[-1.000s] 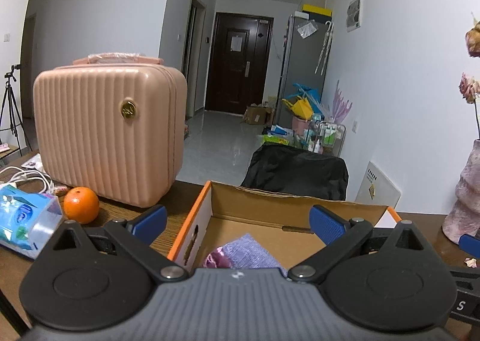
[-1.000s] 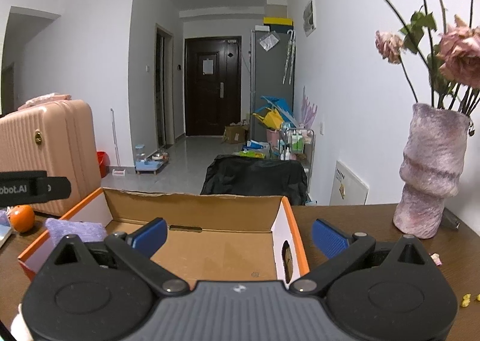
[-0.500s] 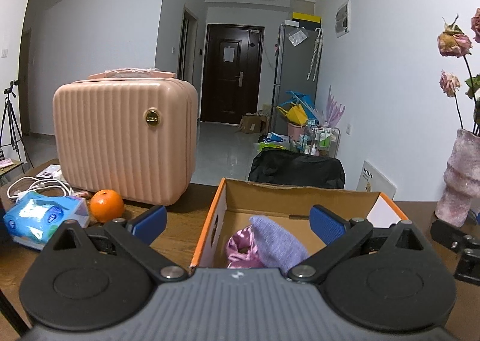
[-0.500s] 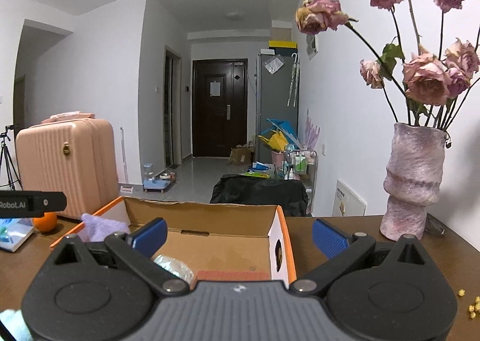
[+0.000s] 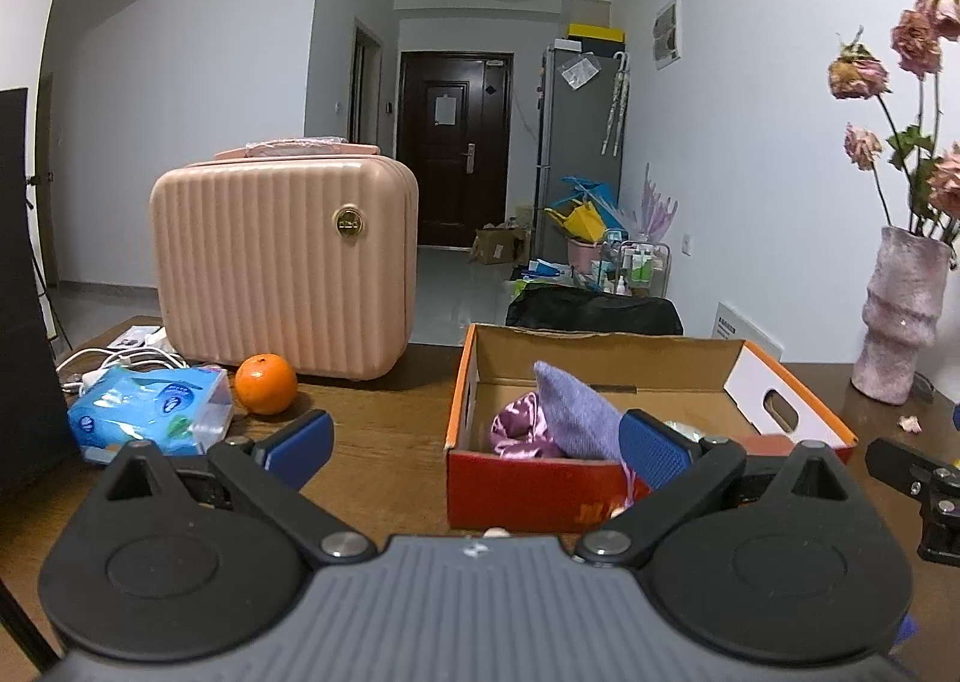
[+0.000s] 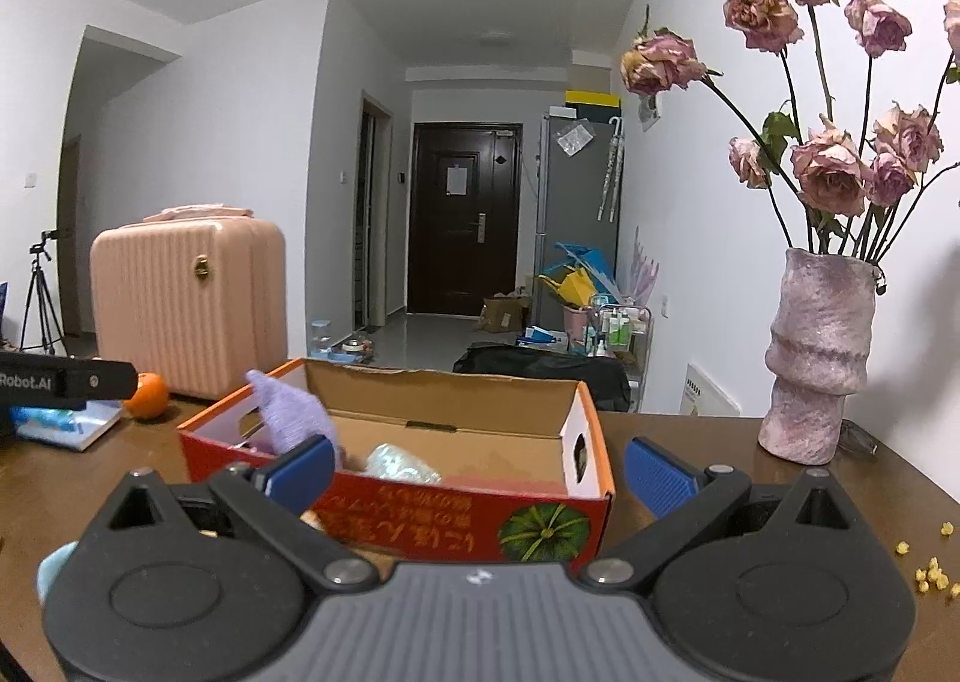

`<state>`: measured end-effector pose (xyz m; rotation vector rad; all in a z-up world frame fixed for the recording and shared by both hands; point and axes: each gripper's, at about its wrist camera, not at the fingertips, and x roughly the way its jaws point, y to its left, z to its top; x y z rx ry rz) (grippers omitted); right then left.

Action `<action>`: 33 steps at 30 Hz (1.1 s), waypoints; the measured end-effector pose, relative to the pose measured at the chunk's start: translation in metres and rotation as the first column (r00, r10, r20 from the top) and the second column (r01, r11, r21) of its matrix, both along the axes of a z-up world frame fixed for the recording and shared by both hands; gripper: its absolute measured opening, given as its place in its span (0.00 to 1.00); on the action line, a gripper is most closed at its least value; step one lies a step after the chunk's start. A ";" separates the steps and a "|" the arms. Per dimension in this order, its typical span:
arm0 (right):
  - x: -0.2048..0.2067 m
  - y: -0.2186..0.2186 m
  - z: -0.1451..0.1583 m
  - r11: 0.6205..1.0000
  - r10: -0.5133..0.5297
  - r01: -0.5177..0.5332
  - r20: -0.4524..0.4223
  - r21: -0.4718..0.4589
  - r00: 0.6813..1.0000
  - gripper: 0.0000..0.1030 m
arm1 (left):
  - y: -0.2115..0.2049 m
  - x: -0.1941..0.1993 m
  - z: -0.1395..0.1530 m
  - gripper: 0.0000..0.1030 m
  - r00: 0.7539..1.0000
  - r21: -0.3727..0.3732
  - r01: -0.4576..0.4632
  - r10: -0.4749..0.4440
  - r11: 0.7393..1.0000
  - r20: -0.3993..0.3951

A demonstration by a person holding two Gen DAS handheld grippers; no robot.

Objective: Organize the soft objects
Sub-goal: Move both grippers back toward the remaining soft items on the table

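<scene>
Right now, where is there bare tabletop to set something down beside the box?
Bare wood lies between the orange and the cardboard box, and between the box's right end and the vase. The left side is crowded: tissue pack, cables, suitcase.

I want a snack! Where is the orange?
In the left wrist view the orange sits on the table's left side, between the blue tissue pack and the pink suitcase.

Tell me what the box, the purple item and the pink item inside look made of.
Box: corrugated cardboard, matte brown inside, printed red-orange outside. Purple item: soft knit or fleece, fuzzy and matte, standing in a slumped peak. Pink item: probably satin, with glossy highlights on crumpled folds.
</scene>
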<state>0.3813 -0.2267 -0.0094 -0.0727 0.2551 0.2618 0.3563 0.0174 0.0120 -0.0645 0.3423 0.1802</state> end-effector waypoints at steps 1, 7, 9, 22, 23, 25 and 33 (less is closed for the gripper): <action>-0.007 0.001 -0.001 1.000 0.003 -0.003 0.001 -0.001 1.000 1.00 | 0.001 -0.003 -0.001 1.00 1.000 0.005 0.002 -0.002 1.000 0.001; -0.035 0.006 -0.007 1.000 0.015 -0.015 -0.001 -0.001 1.000 1.00 | 0.001 -0.028 -0.005 1.00 1.000 0.020 0.020 -0.020 1.000 -0.006; -0.043 0.007 -0.009 1.000 0.017 -0.017 -0.002 -0.001 1.000 1.00 | -0.001 -0.037 -0.007 1.00 1.000 0.034 0.021 -0.021 0.999 -0.010; -0.092 0.013 -0.022 0.999 0.037 -0.037 -0.024 0.015 0.999 1.00 | -0.004 -0.090 -0.022 1.00 0.996 0.044 0.078 -0.077 0.996 -0.044; -0.096 0.014 -0.023 0.999 0.039 -0.039 -0.026 0.014 0.999 1.00 | -0.003 -0.095 -0.024 1.00 0.996 0.043 0.082 -0.080 0.996 -0.048; -0.101 0.015 -0.025 0.999 0.045 -0.045 -0.034 0.012 0.998 1.00 | -0.002 -0.102 -0.026 1.00 0.995 0.038 0.089 -0.086 0.995 -0.058; -0.125 0.025 -0.039 0.997 0.064 -0.065 -0.053 -0.028 0.997 1.00 | 0.007 -0.127 -0.038 1.00 0.992 0.042 0.094 -0.090 0.995 -0.094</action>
